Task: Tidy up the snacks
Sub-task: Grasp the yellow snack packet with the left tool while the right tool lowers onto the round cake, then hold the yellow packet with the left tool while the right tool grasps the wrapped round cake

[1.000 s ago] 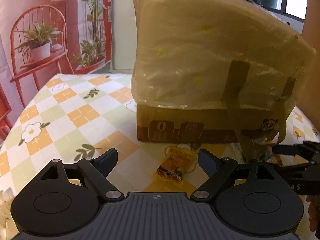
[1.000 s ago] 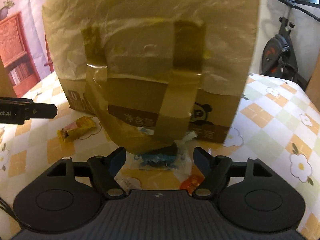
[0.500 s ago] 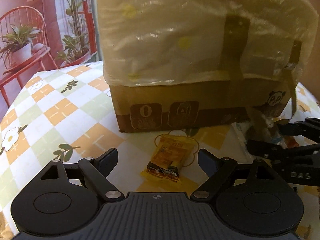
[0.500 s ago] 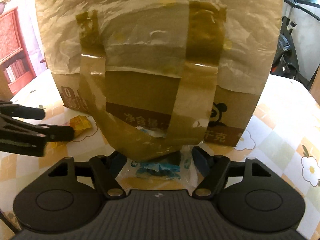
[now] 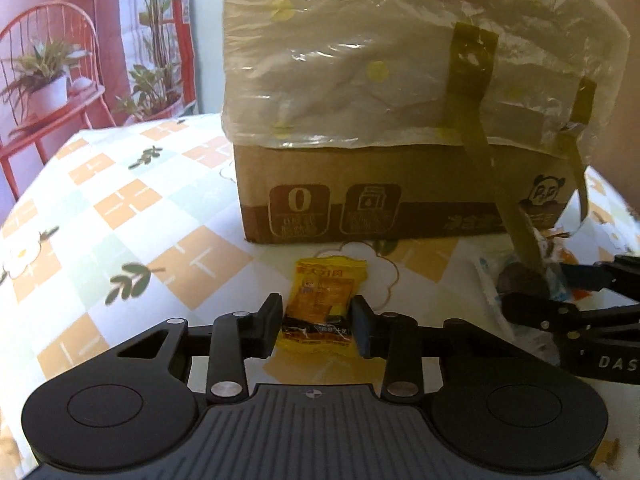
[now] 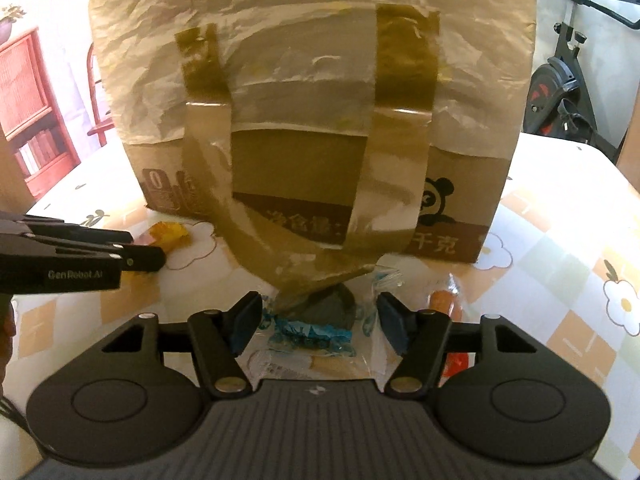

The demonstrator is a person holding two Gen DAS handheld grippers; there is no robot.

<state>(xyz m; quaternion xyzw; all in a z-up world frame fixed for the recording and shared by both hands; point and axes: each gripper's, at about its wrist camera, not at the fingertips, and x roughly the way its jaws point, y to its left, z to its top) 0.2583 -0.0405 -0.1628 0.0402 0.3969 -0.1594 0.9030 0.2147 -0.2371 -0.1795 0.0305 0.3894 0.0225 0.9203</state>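
Your left hand-held gripper (image 5: 316, 326) has its fingers pressed against both sides of the yellow packet (image 5: 322, 306), which lies on the tabletop (image 5: 120, 216) just in front of the box (image 5: 400, 208). Packet's lower end sits between the pads; its upper end sticks out toward the box. Your right hand-held gripper (image 6: 320, 322) is about half open, fingers either side of the blue packet (image 6: 308, 332) without touching it. That packet lies on the tabletop under the hanging tape (image 6: 288, 240), near the box's front face. An orange packet (image 6: 444, 300) lies just right of the right finger. Box stands mid-tabletop, top wrapped in plastic (image 5: 360, 60). In the right view the left gripper comes in from the left edge, tips at the yellow packet.
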